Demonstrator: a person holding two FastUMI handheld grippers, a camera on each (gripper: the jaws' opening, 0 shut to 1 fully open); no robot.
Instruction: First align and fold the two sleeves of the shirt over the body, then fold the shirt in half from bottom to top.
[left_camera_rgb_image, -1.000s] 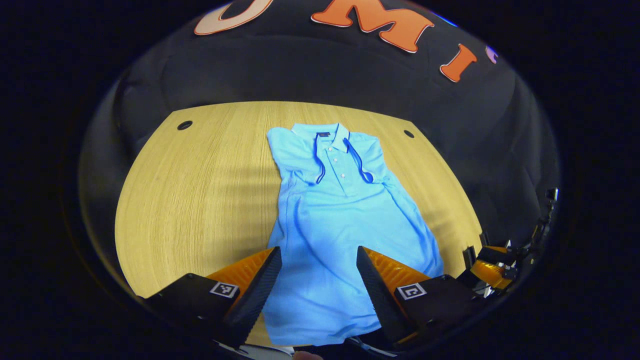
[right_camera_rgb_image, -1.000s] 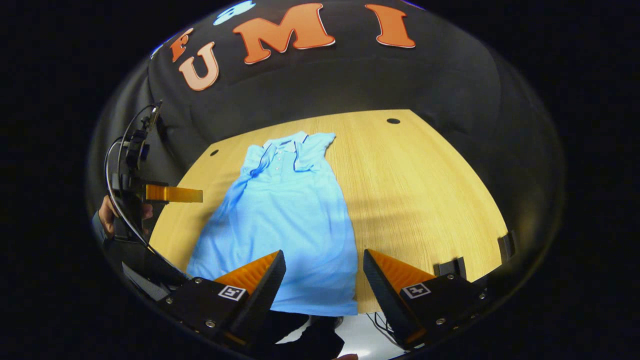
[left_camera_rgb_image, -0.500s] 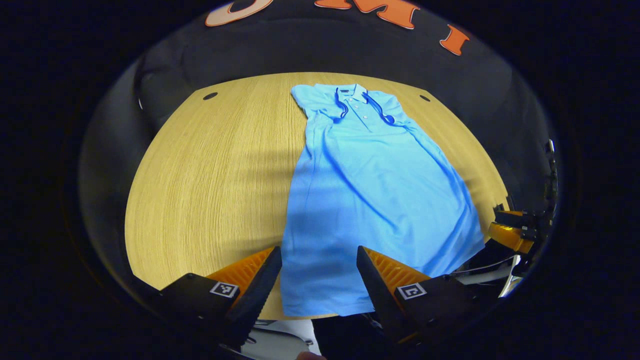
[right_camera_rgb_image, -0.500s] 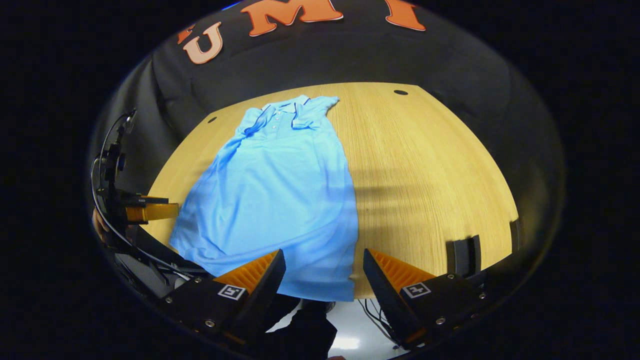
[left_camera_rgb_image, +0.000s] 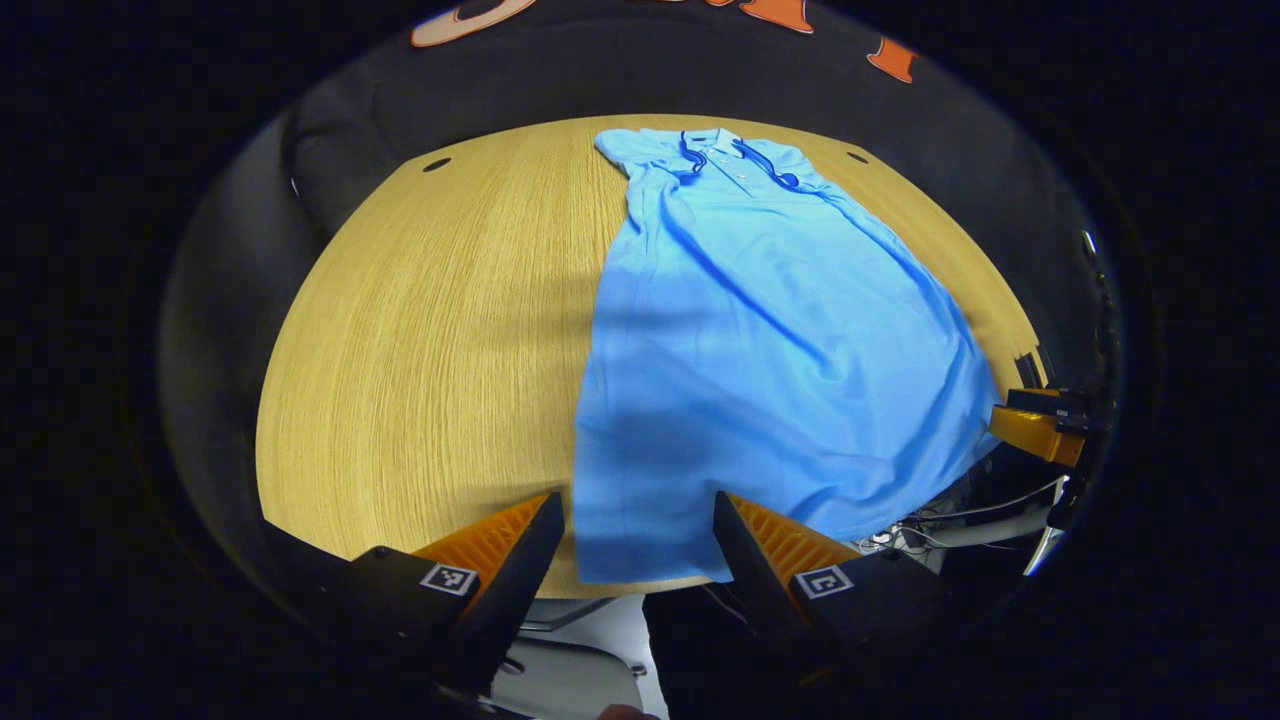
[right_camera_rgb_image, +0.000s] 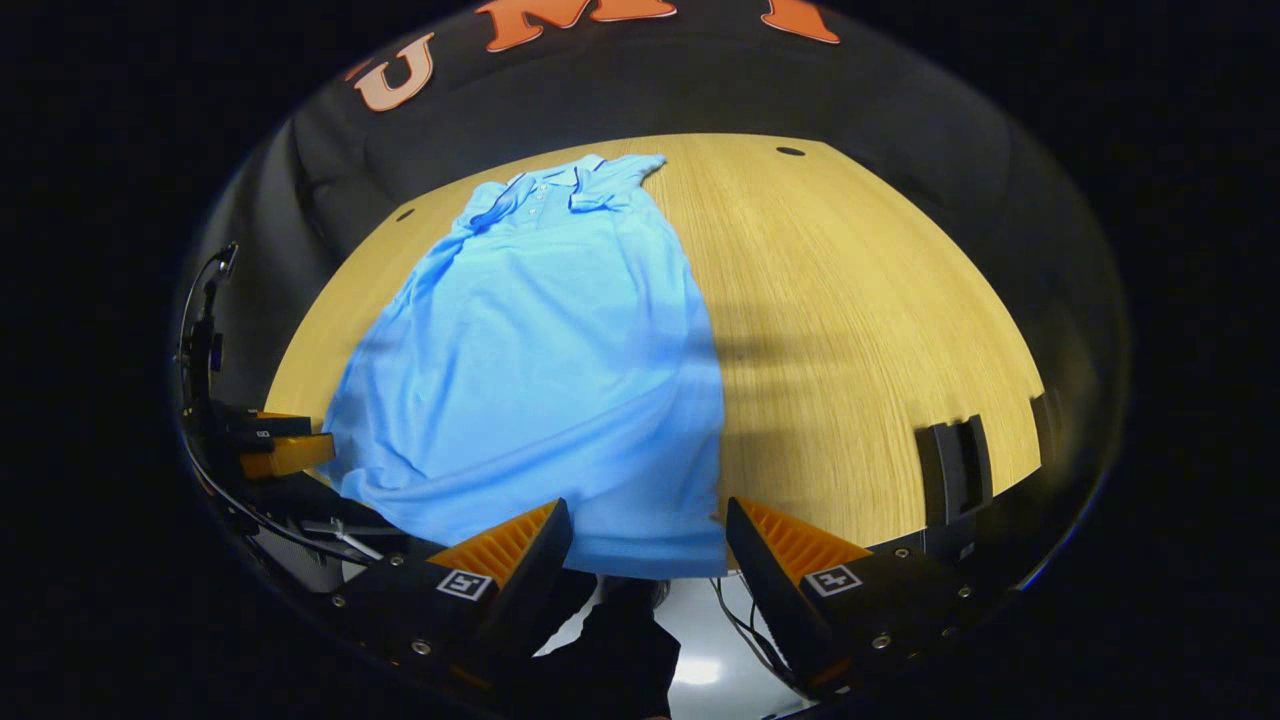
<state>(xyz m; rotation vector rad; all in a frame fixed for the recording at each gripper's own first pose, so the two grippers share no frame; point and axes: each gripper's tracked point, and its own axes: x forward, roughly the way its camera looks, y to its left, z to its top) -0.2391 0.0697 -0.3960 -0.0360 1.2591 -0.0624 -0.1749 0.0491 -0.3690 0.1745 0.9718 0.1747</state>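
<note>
Sleeves lie folded on the polo shirt (left_camera_rgb_image: 770, 330); you have drawn both hand-held grippers (left_camera_rgb_image: 638, 545) (right_camera_rgb_image: 648, 550), jaws open and empty, back to its hem for the bottom-to-top fold.

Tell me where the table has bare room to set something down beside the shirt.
Bare wood lies on both sides of the shirt: a wide patch of table left of it in the left gripper view, another right of it in the right gripper view. The near edge is crowded by the hem.

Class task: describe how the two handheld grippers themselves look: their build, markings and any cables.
Each gripper, left gripper and right gripper, has two wedge-shaped ribbed fingers on black blocks bearing square black-and-white marker tags. The right gripper's blocks show screw heads. Seen from the right gripper view, the left gripper's body trails thin black cables.
</note>
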